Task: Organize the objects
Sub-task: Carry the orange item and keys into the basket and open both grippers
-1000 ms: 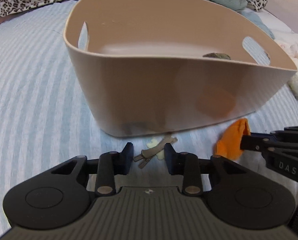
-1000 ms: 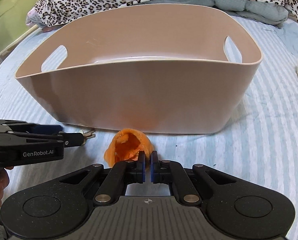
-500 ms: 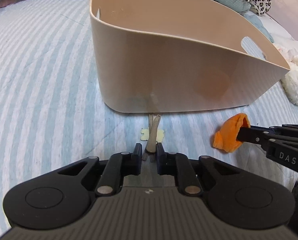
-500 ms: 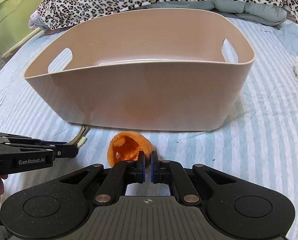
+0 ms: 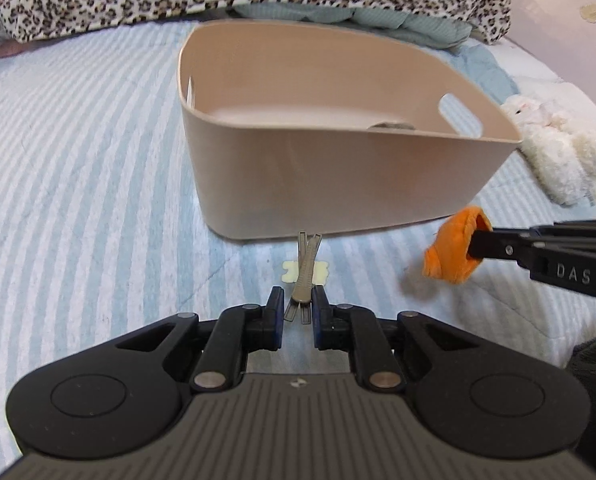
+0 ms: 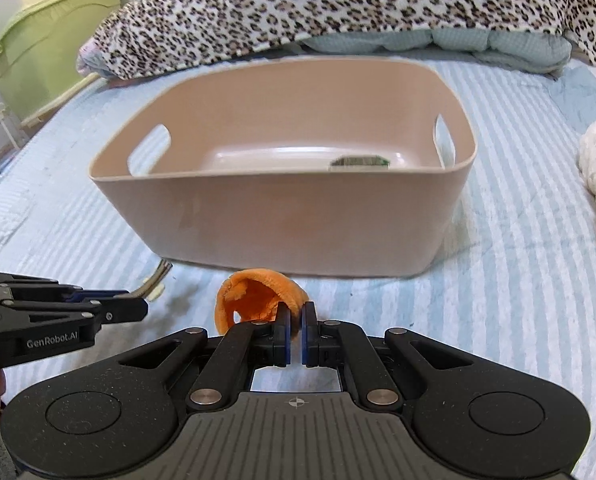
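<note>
A beige plastic basket with handle holes stands on the striped bed; it also shows in the right wrist view. My left gripper is shut on a grey-green hair clip with a cream charm, held above the bed in front of the basket. My right gripper is shut on an orange plush piece, lifted off the bed near the basket's front wall. The plush hangs from the right gripper in the left wrist view. A dark greenish item lies inside the basket.
A leopard-print blanket and a teal quilt lie behind the basket. A white plush toy lies on the bed to the right. A green storage box stands off the bed at far left.
Both grippers have risen and pulled back from the basket. The left gripper closed on the hair clip and lifted it; the orange plush has come off the bed.
</note>
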### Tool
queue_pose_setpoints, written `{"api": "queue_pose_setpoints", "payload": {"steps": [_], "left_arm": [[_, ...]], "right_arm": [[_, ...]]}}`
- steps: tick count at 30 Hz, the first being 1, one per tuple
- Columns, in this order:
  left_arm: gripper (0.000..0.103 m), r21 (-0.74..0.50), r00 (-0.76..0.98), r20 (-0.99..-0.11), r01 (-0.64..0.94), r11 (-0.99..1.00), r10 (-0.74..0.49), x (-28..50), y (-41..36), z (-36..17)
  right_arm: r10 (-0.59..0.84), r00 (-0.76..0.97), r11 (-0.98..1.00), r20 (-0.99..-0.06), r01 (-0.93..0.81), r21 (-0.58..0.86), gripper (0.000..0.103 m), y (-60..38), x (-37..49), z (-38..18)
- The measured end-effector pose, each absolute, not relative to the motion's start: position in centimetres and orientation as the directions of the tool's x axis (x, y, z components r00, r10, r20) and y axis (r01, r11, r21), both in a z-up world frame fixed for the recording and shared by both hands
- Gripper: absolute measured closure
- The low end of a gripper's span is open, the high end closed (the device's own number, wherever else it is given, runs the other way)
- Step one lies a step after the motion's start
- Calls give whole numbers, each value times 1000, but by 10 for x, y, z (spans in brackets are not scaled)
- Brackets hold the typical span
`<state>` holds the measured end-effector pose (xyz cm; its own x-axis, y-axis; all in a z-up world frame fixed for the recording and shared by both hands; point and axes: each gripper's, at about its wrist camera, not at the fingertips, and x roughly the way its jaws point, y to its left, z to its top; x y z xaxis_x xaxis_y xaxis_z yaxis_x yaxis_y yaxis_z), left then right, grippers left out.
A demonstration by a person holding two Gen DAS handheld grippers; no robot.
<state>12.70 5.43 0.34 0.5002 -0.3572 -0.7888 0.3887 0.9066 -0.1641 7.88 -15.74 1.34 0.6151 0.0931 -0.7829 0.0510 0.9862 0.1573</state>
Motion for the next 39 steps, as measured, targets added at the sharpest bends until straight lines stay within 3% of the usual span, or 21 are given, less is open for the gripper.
{"api": "queue_pose_setpoints", "payload": {"steps": [10, 19, 33, 39], "left_arm": [[88, -142, 614, -688, 407, 902, -386, 114, 64, 67], [88, -83, 687, -638, 385, 919, -346, 156, 34, 99], [88, 45, 581, -802, 290, 956, -138, 236, -24, 33], [86, 28, 536, -833, 292, 956, -139, 233, -23, 20]], "right_arm": [[114, 724, 981, -680, 25, 192, 99, -169, 81, 65], [58, 784, 983, -617, 61, 171, 99, -178, 116, 89], [-33, 681, 991, -731, 120, 67, 99, -183, 178, 46], [-31, 613, 992, -789, 114, 50, 92, -189, 182, 26]]}}
